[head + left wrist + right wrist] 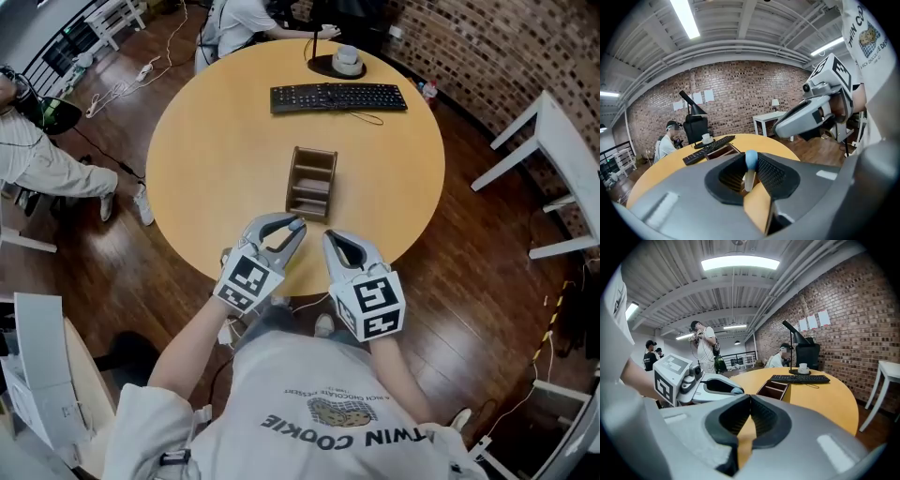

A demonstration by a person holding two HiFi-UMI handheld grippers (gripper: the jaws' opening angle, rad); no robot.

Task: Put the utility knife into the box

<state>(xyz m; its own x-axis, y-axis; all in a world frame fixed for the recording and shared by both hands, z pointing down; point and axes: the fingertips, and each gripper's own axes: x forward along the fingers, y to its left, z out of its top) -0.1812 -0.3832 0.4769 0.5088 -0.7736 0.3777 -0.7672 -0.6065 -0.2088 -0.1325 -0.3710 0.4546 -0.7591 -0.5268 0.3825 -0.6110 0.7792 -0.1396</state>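
Note:
A brown wooden box (311,183) with open compartments stands in the middle of the round table (206,159). My left gripper (296,226) hovers over the table's near edge, just short of the box. It is shut on the utility knife (750,165), a pale slim thing with a blue end that pokes up between the jaws. In the left gripper view the box (720,151) lies just beyond the jaws. My right gripper (329,238) sits beside the left one, shut with nothing in it; its pads meet in the right gripper view (750,398). From there the box (775,389) is ahead.
A black keyboard (338,97) and a lamp base with a cup (338,64) lie at the table's far side. A person sits at the far edge, another at the left (37,164). White tables (553,141) stand at the right.

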